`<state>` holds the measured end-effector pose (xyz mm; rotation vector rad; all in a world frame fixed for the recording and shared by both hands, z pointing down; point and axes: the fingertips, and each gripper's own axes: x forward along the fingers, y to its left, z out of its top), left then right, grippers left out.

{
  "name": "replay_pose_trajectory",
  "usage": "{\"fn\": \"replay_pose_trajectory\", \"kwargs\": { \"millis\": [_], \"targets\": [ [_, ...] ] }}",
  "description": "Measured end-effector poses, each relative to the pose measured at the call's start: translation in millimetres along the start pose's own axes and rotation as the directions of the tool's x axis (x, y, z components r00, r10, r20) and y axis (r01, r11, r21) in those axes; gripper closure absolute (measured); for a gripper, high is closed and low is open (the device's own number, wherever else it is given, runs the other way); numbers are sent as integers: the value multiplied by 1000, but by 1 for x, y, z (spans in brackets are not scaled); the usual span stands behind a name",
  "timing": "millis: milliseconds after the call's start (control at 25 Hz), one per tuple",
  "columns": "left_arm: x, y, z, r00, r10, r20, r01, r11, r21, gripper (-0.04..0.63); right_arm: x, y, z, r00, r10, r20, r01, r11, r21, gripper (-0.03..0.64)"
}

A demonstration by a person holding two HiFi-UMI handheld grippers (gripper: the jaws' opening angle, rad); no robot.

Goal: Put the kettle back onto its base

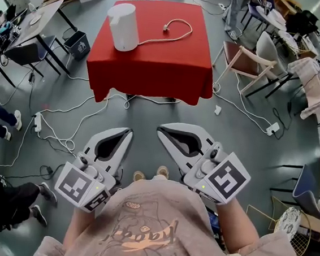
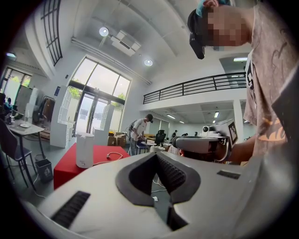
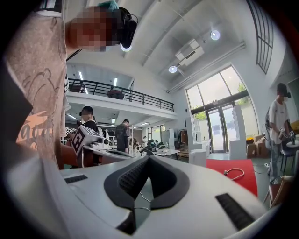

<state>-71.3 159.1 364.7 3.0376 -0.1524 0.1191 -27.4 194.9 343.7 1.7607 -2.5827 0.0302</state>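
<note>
- As I look down through the head camera, I count two grippers, the left gripper (image 1: 128, 131) and the right gripper (image 1: 160, 130). Both are held level in front of the person's shirt.
- Each gripper carries one marker cube, so there are two: one on the left (image 1: 80, 187) and one on the right (image 1: 227, 180).
- In its own view, the left gripper's jaws meet at the tips, closed with nothing between them.
- The right gripper's jaws are closed the same way and are also empty.
- I see one kettle (image 1: 123, 27), white and upright, on the left part of the one red table (image 1: 166, 68).
- I cannot tell whether a base sits under the kettle.
- One white cable (image 1: 184, 33) runs from beside the kettle's foot and loops across the cloth.
- The kettle is well apart from both grippers, with open floor between them.
</note>
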Motion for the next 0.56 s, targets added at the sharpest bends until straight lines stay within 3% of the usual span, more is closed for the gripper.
{"fn": "replay_pose_trajectory", "kwargs": {
  "millis": [560],
  "targets": [
    [-2, -5, 2, 1000, -5, -1, 5, 1000, -3, 604, 3, 6, 6, 999, 39, -11, -39, 999, -16, 612]
  ]
}}
